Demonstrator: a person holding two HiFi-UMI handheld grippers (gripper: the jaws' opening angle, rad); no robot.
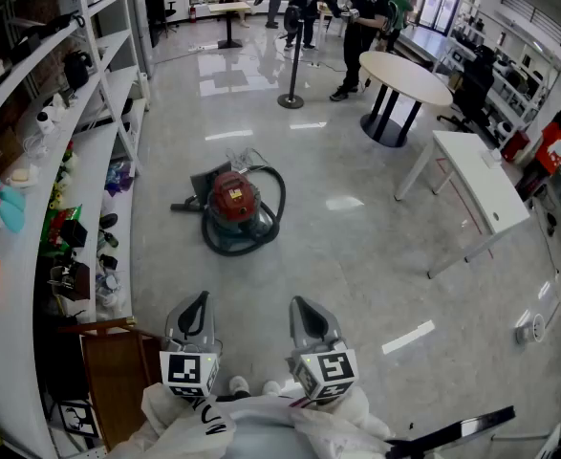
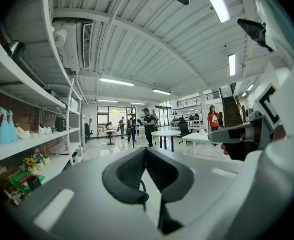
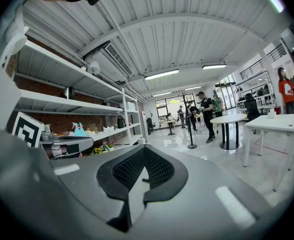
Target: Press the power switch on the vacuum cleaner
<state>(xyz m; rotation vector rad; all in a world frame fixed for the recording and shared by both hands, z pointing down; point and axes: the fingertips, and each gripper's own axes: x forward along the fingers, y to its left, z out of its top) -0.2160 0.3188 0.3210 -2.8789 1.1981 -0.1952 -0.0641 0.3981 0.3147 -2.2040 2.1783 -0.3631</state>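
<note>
Nearest of all, well short of the vacuum cleaner [image 1: 234, 202], the left gripper [image 1: 196, 312] and the right gripper [image 1: 304, 314] sit side by side close to the person's body, marker cubes [image 1: 186, 371] facing up. Each gripper's own view shows its two dark jaws drawn together at the tips with nothing between them. That probably suits the job, since a closed tip makes one blunt point for pushing a switch. Both gripper views look level across the room and miss the vacuum cleaner altogether, so neither tip is aimed at it and the reach looks not yet begun. The vacuum cleaner rests on the bare floor [image 1: 356, 256] ahead of the grippers and slightly to their left. It is a red canister with its dark hose [image 1: 278, 208] looped round it, so the top is open from above. The power switch is too small to pick out here. To the left of the vacuum cleaner runs a white shelf unit [image 1: 103, 151] crowded with small goods. To its right stands a long white table [image 1: 481, 185]. Beyond it are a pole stand [image 1: 292, 65] and a round table [image 1: 404, 75]. Several people [image 1: 361, 17] stand farther off, well clear of the path.
</note>
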